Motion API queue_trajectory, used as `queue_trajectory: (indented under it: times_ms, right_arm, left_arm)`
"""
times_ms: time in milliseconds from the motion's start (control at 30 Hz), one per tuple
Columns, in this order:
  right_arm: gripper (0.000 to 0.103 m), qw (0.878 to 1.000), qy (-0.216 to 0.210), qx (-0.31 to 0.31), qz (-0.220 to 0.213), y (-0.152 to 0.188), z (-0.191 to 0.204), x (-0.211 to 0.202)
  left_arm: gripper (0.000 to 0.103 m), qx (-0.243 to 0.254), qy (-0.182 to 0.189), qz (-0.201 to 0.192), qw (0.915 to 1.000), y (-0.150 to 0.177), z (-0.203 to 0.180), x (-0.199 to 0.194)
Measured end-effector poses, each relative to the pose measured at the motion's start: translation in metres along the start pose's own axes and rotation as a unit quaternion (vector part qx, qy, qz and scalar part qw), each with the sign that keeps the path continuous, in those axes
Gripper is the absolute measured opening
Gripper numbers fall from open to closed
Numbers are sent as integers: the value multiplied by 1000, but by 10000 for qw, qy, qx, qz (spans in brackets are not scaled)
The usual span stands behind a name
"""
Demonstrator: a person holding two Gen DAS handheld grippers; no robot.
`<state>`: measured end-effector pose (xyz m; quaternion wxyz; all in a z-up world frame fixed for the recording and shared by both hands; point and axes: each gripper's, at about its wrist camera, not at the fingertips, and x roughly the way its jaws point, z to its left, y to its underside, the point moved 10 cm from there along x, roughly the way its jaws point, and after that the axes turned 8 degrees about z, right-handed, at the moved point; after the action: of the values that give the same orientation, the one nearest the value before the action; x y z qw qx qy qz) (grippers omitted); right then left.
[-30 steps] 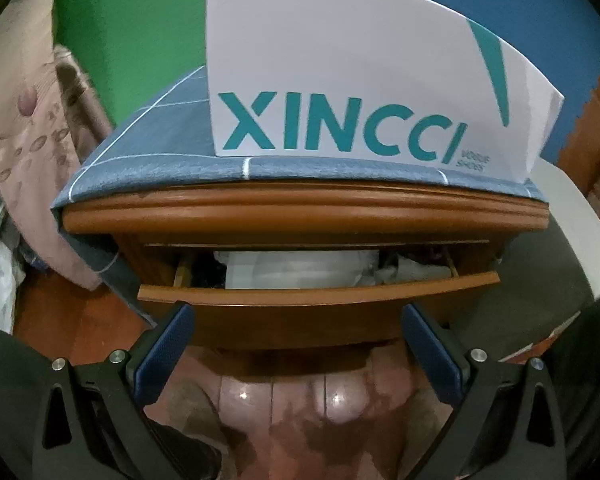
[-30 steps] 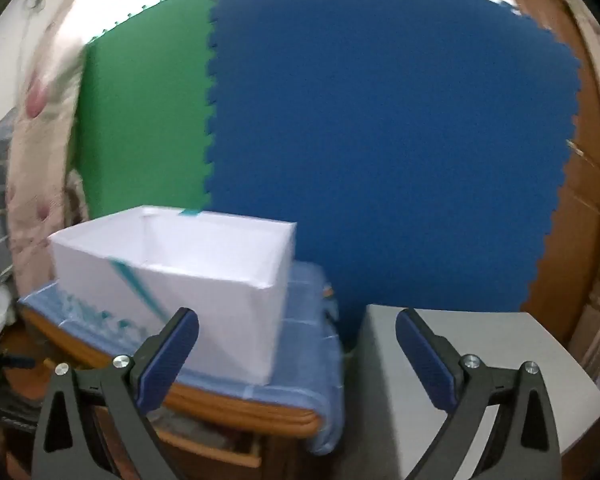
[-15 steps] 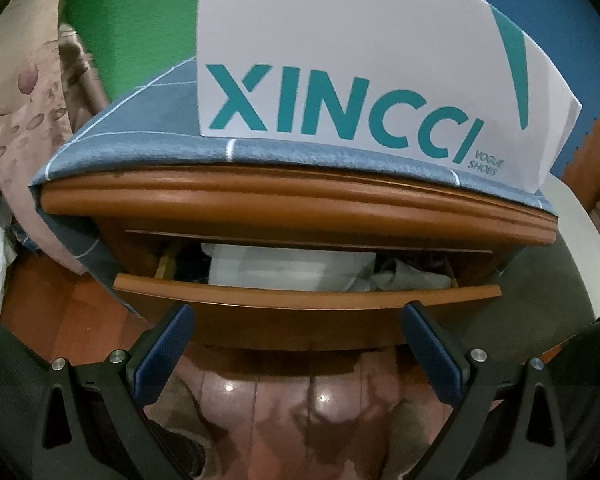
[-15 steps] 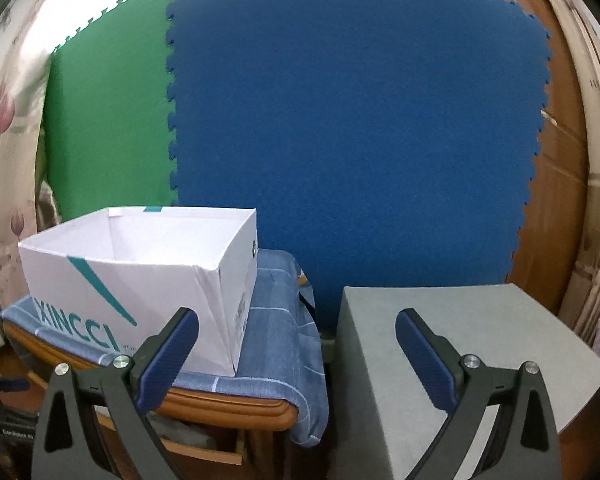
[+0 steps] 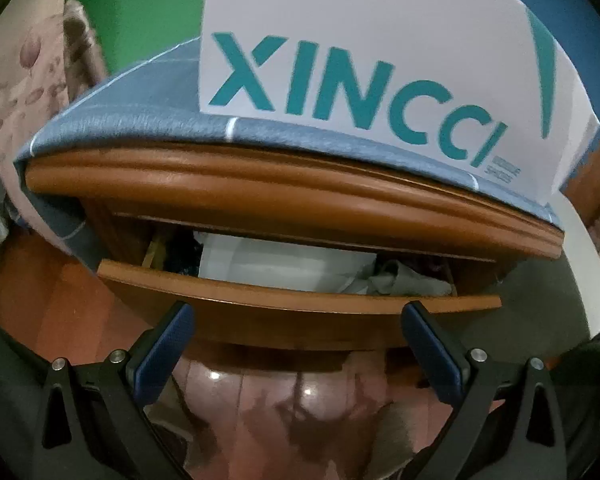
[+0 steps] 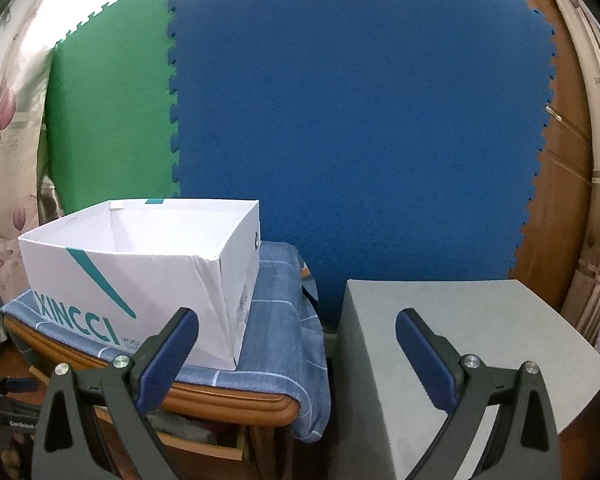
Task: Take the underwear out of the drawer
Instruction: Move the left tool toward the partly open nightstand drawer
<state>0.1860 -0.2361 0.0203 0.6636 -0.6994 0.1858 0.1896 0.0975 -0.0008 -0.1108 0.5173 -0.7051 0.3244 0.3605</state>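
The left gripper hangs low in front of a wooden nightstand, its jaws spread wide and grasping nothing. Its two blue pads sit just below the front board of the drawer, which is pulled partly out. Through the gap above that board a heap of clothes shows: a folded white piece in the middle, a crumpled grey-white piece to its right, and something dark at the left end. Which of these is the underwear cannot be told; all of it lies inside the drawer, apart from the gripper.

A blue cloth with thin white lines covers the nightstand top and droops over its edges. On the cloth stands an open white shoe box printed XINCCI in teal.

The right gripper is higher, level with the nightstand top, jaws likewise released and empty. It faces a wall of blue foam mat joined to a green mat. A grey block stands just beside the nightstand on its right. The reddish wooden floor shines under the left gripper.
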Motion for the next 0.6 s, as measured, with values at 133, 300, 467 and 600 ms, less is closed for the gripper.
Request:
queue_trajectory:
  times_ms: [133, 300, 467, 600]
  right_arm:
    - [101, 10000, -19, -40, 12, 2, 2, 0]
    - [101, 10000, -51, -54, 46, 2, 4, 1]
    - [101, 9999, -78, -94, 83, 3, 7, 2]
    - [101, 9998, -102, -117, 110, 3, 9, 3]
  left_arm:
    - [102, -349, 153, 26, 9993, -2, 5, 5]
    - [102, -847, 317, 87, 9959, -5, 14, 17]
    - [102, -1124, 381, 0, 9929, -8, 19, 25]
    - [102, -1349, 499, -64, 9896, -10, 22, 29]
